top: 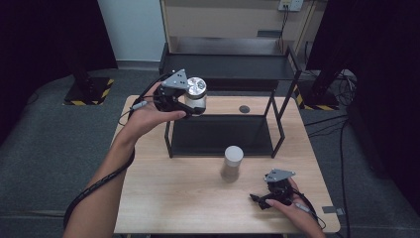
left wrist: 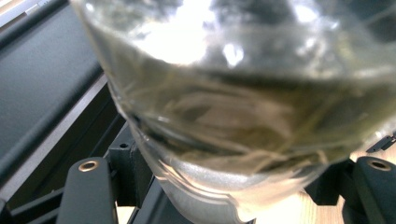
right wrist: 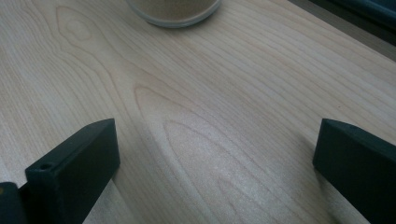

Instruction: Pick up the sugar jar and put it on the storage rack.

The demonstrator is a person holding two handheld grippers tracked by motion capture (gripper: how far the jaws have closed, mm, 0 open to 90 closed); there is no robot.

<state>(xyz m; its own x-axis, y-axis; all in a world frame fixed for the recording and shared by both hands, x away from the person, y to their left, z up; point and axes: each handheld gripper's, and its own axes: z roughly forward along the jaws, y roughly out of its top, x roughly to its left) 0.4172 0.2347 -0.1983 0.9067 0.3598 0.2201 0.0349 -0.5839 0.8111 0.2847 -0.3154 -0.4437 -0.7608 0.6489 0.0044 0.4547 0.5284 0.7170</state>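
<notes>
The jar [top: 196,94], a clear one with a shiny metal lid, is hanging clear above the rack's [top: 223,134] back-left corner, and in the left gripper view its glass wall [left wrist: 243,116] is bulging between the 2 black jaws. The left gripper [top: 184,99] is clamping it from the side, jaws pressing on the glass. This looks like the carrying step of shelving the jar: it is being held over the rack rather than resting on it. The next move probably calls for bringing it down level onto the rack's dark shelf, keeping the base flat and clear of the frame's uprights, and only then easing the jaws apart. In front of the rack, a 2nd jar [top: 232,162] holding something tan is standing on the table [top: 163,198]. Further in front of the rack, to its right, the right gripper [top: 261,201] is resting low on the table, jaws wide apart with nothing between them.
</notes>
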